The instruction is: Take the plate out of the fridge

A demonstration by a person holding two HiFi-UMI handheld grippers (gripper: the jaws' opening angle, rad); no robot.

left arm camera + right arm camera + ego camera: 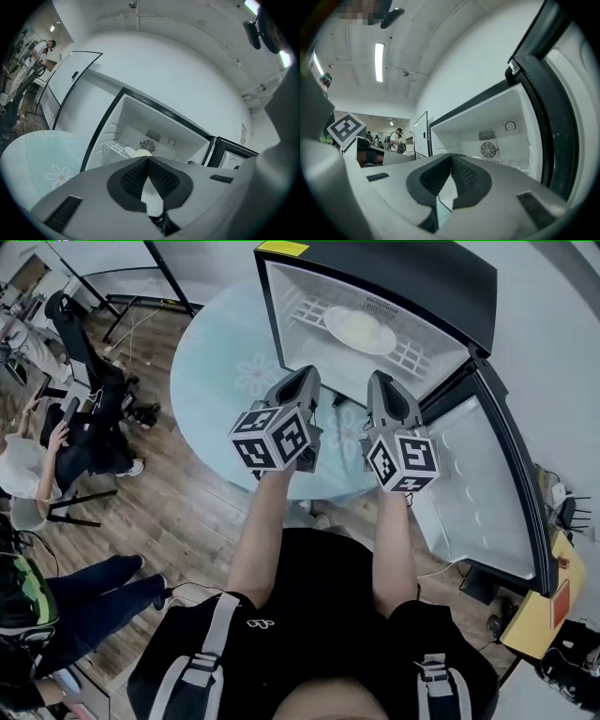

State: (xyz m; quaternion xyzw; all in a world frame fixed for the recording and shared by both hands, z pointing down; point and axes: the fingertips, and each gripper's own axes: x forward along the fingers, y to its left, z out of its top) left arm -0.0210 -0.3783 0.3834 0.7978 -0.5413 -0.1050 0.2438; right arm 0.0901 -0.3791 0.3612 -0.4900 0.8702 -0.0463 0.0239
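Note:
A pale round plate [361,329] lies on the white wire shelf inside the open small fridge [412,282]. In the left gripper view the plate [142,153] peeks just over the jaw tips. Both grippers are held side by side in front of the fridge opening, short of the shelf. My left gripper [304,378] is shut with nothing between its pads [136,176]. To its right, my right gripper [380,382] is likewise shut and empty, and points into the fridge interior [497,122]. Neither touches the plate.
The fridge door [487,493] stands swung open at the right, close beside the right gripper. A round glass table [216,381] with a flower pattern holds the fridge. People [28,465] and a black chair [84,343] are at the far left on the wooden floor.

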